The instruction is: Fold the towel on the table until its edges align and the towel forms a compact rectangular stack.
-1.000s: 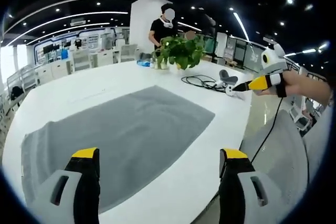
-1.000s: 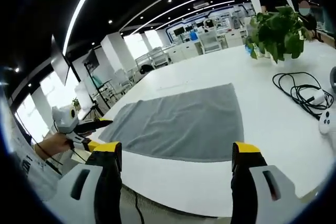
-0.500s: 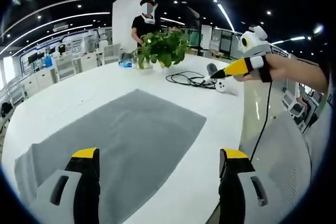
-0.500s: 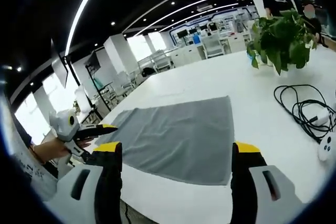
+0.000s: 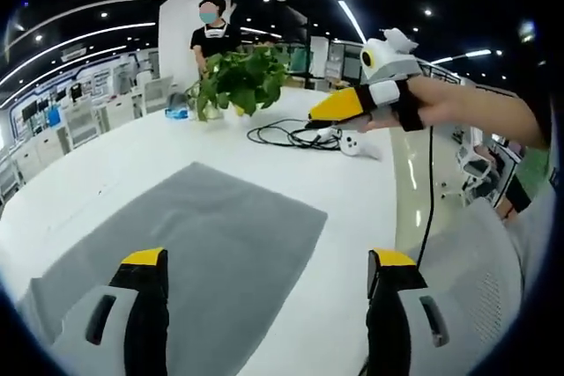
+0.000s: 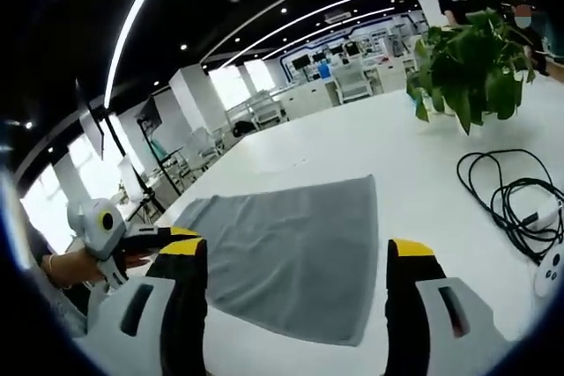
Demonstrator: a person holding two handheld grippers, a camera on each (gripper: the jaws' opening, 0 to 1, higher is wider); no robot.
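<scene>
The left tongs (image 5: 264, 292) hovered wide apart and empty above the near edge of the grey towel (image 5: 176, 248), which lay flat and fully spread on the white worktop (image 5: 352, 182). The right tongs (image 6: 286, 292) were likewise wide apart and empty, off the towel's other end. No fold showed, so the whole folding job was judged to remain. A potted plant (image 6: 467, 68) and a black cable (image 6: 507, 200) sat beyond.

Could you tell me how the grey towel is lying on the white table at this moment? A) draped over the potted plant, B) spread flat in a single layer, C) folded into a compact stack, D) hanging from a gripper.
B: the towel lies spread flat on the table, with no fold in it and neither gripper touching it.
</scene>
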